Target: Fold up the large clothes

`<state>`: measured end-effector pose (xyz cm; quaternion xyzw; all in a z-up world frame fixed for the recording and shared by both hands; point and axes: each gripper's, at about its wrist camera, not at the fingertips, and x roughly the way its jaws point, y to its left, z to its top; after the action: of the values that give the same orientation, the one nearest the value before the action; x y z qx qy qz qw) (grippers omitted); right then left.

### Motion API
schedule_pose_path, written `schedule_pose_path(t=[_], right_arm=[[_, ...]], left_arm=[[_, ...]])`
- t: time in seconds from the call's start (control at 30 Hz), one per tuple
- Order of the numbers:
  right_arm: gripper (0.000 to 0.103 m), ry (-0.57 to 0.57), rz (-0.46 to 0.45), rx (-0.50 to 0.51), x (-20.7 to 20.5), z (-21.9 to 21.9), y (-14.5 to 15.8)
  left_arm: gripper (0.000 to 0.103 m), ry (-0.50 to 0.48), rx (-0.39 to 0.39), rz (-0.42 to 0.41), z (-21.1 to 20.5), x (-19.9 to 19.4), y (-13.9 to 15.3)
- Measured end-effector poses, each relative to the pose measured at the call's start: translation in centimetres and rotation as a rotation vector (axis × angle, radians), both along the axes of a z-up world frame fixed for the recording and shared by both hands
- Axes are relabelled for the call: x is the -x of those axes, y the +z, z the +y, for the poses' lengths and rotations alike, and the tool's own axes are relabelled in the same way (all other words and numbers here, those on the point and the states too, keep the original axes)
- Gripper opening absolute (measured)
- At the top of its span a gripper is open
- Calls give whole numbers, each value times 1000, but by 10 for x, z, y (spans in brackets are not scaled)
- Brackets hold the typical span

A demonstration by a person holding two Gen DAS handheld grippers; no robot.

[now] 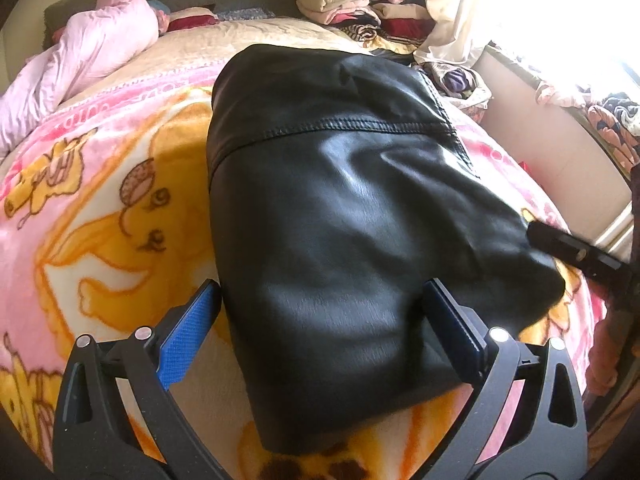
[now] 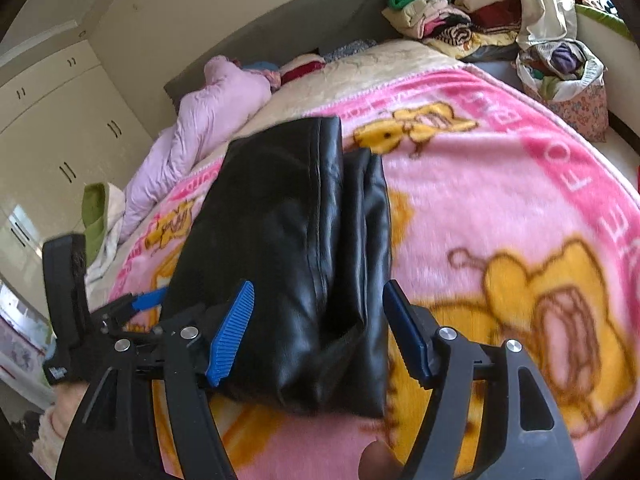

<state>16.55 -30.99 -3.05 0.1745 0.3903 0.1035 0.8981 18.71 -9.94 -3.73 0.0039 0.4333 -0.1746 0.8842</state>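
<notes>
A black leather garment [image 1: 340, 216] lies folded into a thick bundle on the pink cartoon blanket [image 1: 100, 208]. My left gripper [image 1: 320, 336] is open, its blue-padded fingers straddling the bundle's near end. My right gripper [image 2: 320, 332] is open too, its fingers on either side of the near end of the garment [image 2: 288, 240] lying on the blanket [image 2: 500, 200]. The right gripper's finger shows at the right edge of the left wrist view [image 1: 568, 252]. The left gripper shows at the left of the right wrist view [image 2: 120, 312].
A pink padded garment [image 1: 100, 44] lies at the bed's far left. A pile of folded clothes [image 1: 352, 4] sits at the head of the bed. A bag of clothes [image 2: 560, 76] stands at the bed's right. White wardrobes [image 2: 52, 120] line the wall.
</notes>
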Motion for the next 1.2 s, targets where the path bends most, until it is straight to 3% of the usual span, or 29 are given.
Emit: schedule_pose_path(t=[0.27,0.4,0.67,0.97,1.2], right_arm=[[67,-46,21,104,12,4,-14],[71,-48,-89,138,36,8,8],[95,-61,-251,162,95,15,46],[99,-39,-348,177,154,38,69],[99,-71,-402,206,183,49,65]], left_arm=[[94,13,20,-12,5,33,2],[94,32,34,-38,11,53,11],[94,99,58,-102,26,97,29],[94,149,70,-163,44,142,37],[94,172,42,-192,51,163,27]])
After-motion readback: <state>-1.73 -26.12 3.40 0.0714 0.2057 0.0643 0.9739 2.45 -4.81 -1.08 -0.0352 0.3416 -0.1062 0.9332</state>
